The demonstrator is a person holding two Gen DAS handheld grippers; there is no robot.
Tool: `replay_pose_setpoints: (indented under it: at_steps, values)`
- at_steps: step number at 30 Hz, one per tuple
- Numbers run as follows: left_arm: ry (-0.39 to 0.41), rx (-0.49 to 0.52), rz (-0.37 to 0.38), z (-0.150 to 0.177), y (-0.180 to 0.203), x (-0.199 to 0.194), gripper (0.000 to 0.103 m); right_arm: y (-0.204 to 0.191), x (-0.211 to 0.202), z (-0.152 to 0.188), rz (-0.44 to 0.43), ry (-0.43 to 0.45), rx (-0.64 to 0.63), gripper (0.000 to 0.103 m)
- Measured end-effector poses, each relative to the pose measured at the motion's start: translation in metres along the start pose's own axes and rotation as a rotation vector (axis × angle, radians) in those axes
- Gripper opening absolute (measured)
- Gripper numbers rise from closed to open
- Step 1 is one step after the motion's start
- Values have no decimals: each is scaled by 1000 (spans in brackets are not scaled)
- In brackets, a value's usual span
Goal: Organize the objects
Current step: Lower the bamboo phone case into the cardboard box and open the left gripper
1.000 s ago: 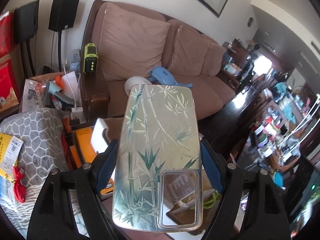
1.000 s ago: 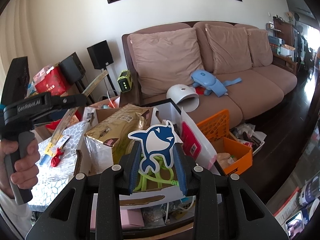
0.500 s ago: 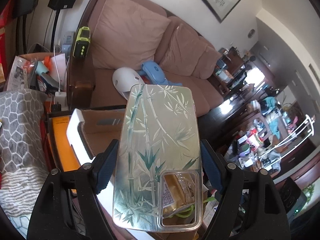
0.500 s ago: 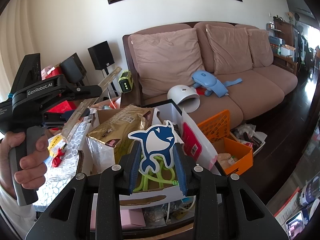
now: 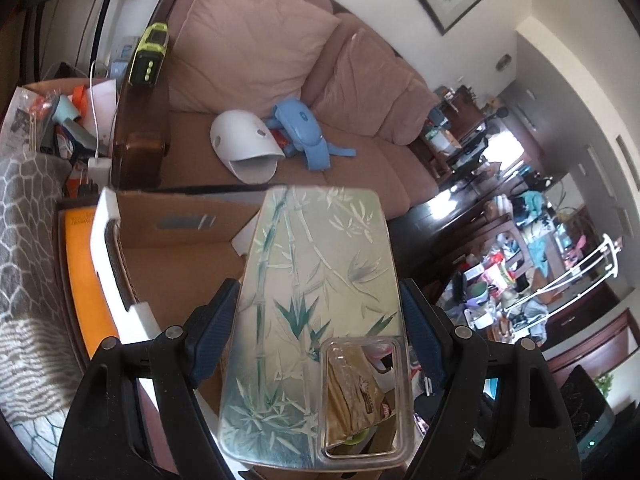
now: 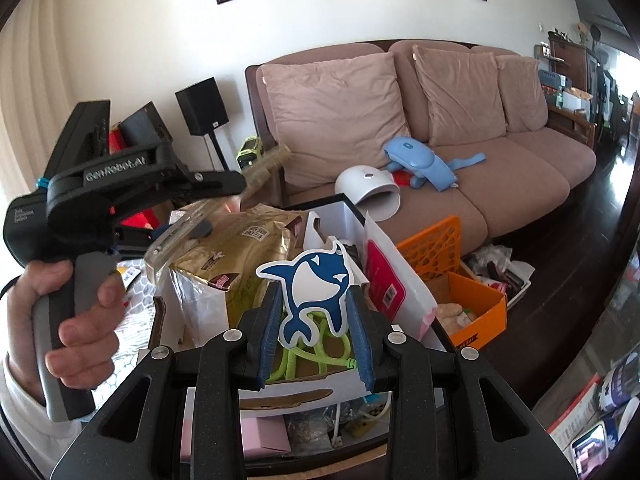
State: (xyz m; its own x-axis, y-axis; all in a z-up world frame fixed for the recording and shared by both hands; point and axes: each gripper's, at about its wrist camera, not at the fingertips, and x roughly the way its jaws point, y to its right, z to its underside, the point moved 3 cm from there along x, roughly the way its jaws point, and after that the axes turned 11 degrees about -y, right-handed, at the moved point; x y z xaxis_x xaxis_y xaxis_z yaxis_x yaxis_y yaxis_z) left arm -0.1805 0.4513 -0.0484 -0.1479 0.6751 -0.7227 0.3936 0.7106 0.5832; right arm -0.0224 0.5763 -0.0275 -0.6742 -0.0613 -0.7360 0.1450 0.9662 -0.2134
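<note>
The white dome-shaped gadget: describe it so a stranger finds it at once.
Start at the long brown sofa under the framed picture. On its leftmost seat cushion, in front of the big back pillow, sits the white dome-shaped gadget. Unlike the blue strapped device beside it, it is plain white with an open tunnel mouth.

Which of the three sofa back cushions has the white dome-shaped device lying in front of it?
The end cushion beside the armrest nearest the speakers. The white dome device lies on the seat below it; the other two sit further along.

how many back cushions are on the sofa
3: one cushion at the left end, one in the middle, one at the right end. More could be hidden beyond the frame.
</note>
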Motion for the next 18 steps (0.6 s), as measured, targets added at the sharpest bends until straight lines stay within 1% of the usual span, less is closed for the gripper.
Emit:
replay_pose_setpoints:
  at_steps: [6,12,18]
  values:
    - [-8,-4,-9,3,1,8,76,-11,2,0,-26,-3,-21,33]
    - [-22,-15,-2,-2,3,8,76,-16,6,1,-27,-13,-36,33]
    - [-4,4,-38,0,3,7,76,-12,6,1,-24,-10,-22,33]
